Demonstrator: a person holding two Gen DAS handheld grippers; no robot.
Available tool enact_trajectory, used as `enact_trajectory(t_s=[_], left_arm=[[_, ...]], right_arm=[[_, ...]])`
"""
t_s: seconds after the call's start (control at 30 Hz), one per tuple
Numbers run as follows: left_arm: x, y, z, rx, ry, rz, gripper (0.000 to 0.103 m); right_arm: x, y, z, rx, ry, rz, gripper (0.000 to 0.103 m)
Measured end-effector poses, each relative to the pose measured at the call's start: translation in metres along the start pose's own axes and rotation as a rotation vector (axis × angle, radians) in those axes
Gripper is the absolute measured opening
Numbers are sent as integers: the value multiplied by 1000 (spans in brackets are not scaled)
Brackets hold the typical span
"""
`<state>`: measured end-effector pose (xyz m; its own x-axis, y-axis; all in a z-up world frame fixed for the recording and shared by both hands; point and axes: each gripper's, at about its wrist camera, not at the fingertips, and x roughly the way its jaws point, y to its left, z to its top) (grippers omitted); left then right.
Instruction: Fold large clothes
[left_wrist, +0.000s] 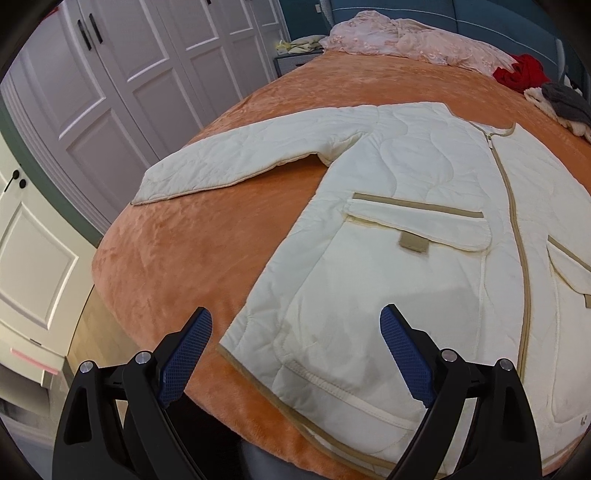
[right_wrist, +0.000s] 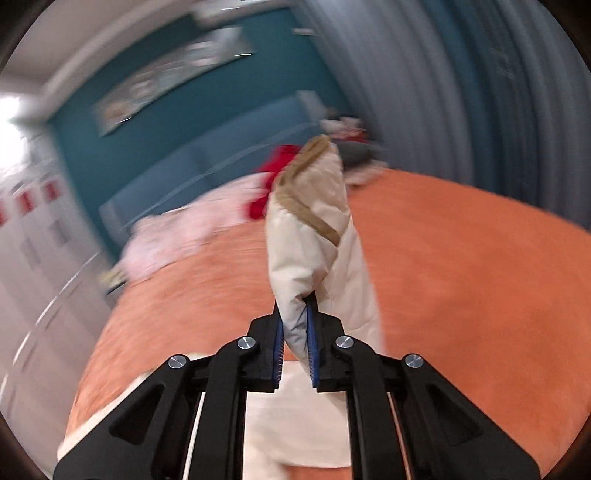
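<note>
- The cream jacket (left_wrist: 424, 229) lies face up and zipped on the orange bed (left_wrist: 177, 258), one sleeve (left_wrist: 236, 162) spread out flat toward the wardrobe (left_wrist: 122, 74).
- Left gripper (left_wrist: 295, 350) hovers with jaws wide and empty over the jacket's hem corner.
- Right gripper (right_wrist: 297, 332) is clamped on the jacket's other sleeve (right_wrist: 314, 221), cuff lifted clear of the bed; that view is blurred.
- Step in hand, as I judge it: folding this sleeve in.
- Next: carry the cuff across the jacket's front, lay it flat, then release.
</note>
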<state>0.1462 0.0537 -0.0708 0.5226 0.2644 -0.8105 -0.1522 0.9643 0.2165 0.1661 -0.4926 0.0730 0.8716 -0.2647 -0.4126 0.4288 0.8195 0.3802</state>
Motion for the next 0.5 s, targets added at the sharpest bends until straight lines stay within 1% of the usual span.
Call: enact_trajectory(t_s=[0.03, 0.1, 0.13, 0.17, 0.23, 0.33, 0.4, 0.43, 0.5], left_arm=[[0, 5, -1, -11, 0, -1, 90], [0, 13, -2, -30, 3, -2, 90], [1, 20, -2, -42, 3, -2, 90], [1, 23, -3, -47, 3, -1, 90], [3, 33, -4, -63, 4, 0, 90], [6, 46, -6, -83, 8, 1, 90], [9, 56, -7, -102, 11, 2, 90], [11, 60, -8, -110, 13, 2, 90], [14, 67, -8, -122, 16, 5, 90]], right_arm=[[0, 30, -1, -38, 9, 54, 10], [2, 76, -9, -92, 33, 139, 10], [2, 94, -13, -113, 42, 167, 10], [4, 121, -20, -151, 56, 203, 10], [7, 161, -36, -216, 77, 245, 10], [15, 221, -73, -287, 151, 331, 10], [20, 251, -98, -325, 194, 366, 10], [26, 259, -107, -344, 210, 376, 10], [28, 287, -138, -403, 251, 395, 10]])
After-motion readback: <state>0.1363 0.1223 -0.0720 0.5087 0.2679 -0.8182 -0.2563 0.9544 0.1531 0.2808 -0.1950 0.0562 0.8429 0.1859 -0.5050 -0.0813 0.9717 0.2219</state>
